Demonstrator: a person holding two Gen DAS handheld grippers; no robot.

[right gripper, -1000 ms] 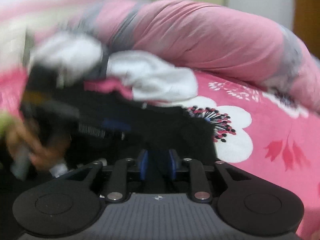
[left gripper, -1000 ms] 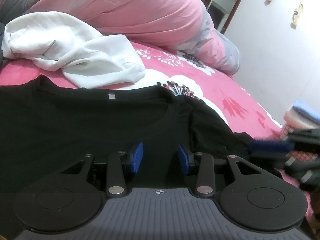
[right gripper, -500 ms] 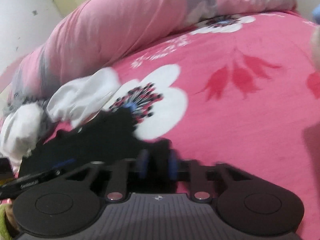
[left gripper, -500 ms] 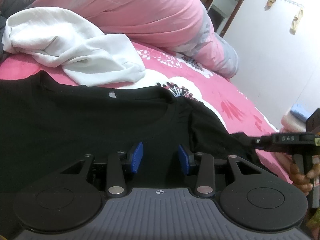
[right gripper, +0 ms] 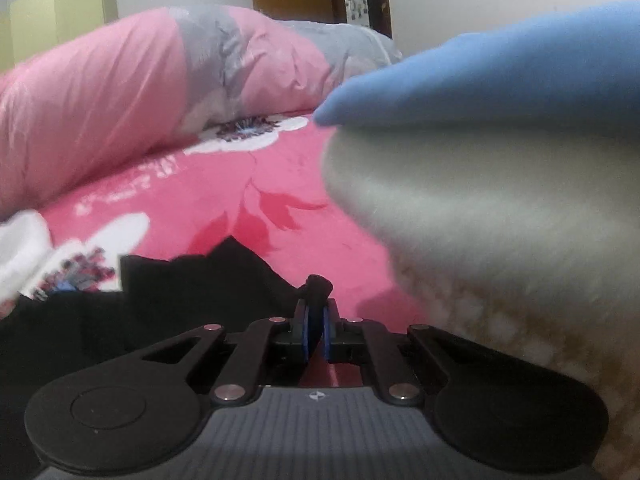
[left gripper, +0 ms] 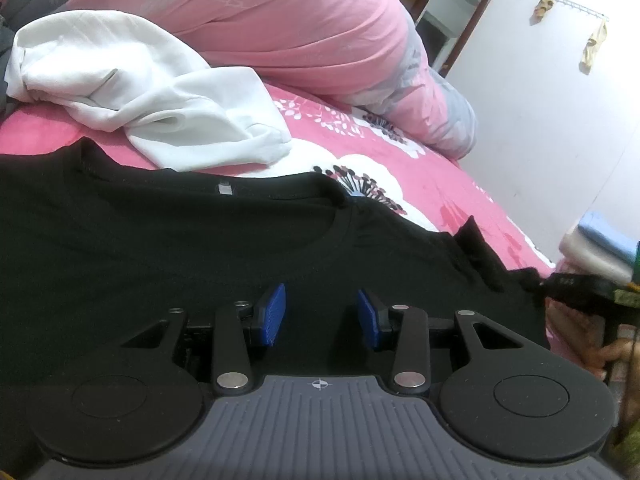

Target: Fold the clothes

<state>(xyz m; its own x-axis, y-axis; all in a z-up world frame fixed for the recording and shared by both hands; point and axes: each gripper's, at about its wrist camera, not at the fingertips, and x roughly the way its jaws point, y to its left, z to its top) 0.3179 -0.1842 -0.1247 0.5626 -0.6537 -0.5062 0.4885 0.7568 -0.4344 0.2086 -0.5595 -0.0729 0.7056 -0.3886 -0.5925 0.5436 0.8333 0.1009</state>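
While a pink floral bedsheet [left gripper: 448, 200] stretches to the white wall [left gripper: 560, 120], a black T-shirt [left gripper: 168, 248] lies spread flat across the near part of the bed, its collar facing the rolled pink quilt [left gripper: 288, 28] at the far side. The left gripper [left gripper: 320, 314] hovers over the shirt's chest just below the neckline, its blue pads spread apart with only dark cloth showing in the gap and nothing held. Out at the shirt's sleeve end, the right gripper [right gripper: 316, 330] has its pads pressed together on a small bunch of the black fabric, which pokes up between the tips; in the left wrist view the same tool sits at the right edge with a hand [left gripper: 600, 344] around its handle. Bare sheet lies open beyond the pinched sleeve toward the quilt. A crumpled white garment [left gripper: 152, 108] rests just past the collar, touching or nearly touching it. Close on the right tool's right side looms a stack of folded cloths [right gripper: 500, 160], blue on top of pale, blurred.
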